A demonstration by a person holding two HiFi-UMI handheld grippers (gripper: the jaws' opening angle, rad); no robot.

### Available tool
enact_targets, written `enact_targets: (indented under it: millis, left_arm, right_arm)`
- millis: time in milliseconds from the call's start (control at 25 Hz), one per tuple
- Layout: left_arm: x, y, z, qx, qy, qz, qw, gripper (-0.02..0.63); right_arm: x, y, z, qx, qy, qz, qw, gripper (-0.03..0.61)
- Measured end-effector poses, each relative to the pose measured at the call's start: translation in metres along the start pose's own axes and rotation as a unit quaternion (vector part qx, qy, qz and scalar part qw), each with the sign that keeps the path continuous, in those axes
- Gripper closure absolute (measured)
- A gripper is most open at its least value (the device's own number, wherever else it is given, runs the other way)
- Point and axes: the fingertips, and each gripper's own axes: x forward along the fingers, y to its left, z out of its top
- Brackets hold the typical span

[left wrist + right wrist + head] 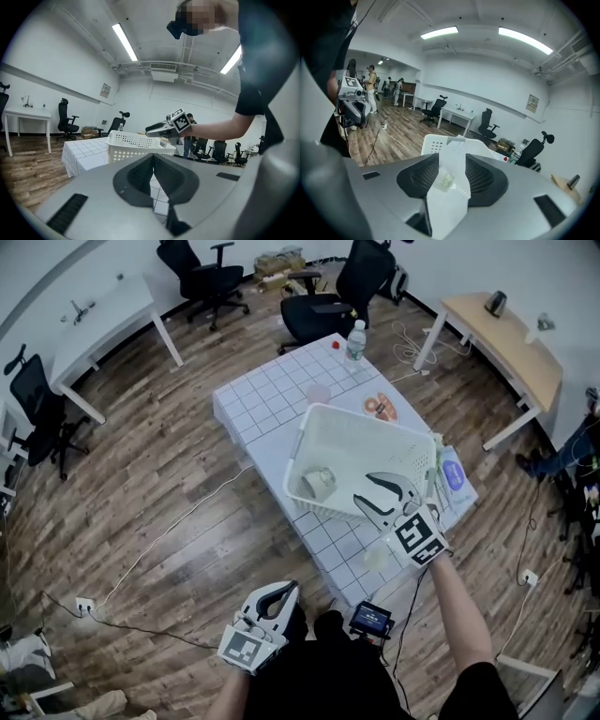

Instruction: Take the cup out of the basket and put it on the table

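Head view: cup (319, 482) lies in the basket's (356, 451) left end, probably on its side. The basket sits by the table's (262, 395) right edge. Right gripper (366, 489) hovers near the cup, jaws partway apart and holding nothing. Best to lower it, straddle the cup wall, then squeeze. Left gripper (281, 592) has its jaws together, empty, off the near edge.

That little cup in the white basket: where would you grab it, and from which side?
Probably across its side wall, coming down from above. The cup sits low in the basket, near a corner, so the tall walls block a sideways approach. It seems tipped over, though that is hard to tell. The right gripper, jaws apart and empty, points at it.
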Motion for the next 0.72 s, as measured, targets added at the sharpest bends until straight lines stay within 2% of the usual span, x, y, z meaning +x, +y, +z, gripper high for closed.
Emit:
enact_targets:
  millis: [360,720]
  left_arm:
    - [0.006,0.009,-0.002,-0.005,0.005,0.001,1.0,0.607]
    - [0.012,0.016,-0.006,-0.013,0.014,0.003,0.9998,0.607]
  right_arm:
    - [0.05,-0.013,-0.032,-0.059,0.071,0.058,0.994,0.362]
    - [0.104,-0.012,-0.068,-0.134,0.147,0.122,0.972,0.337]
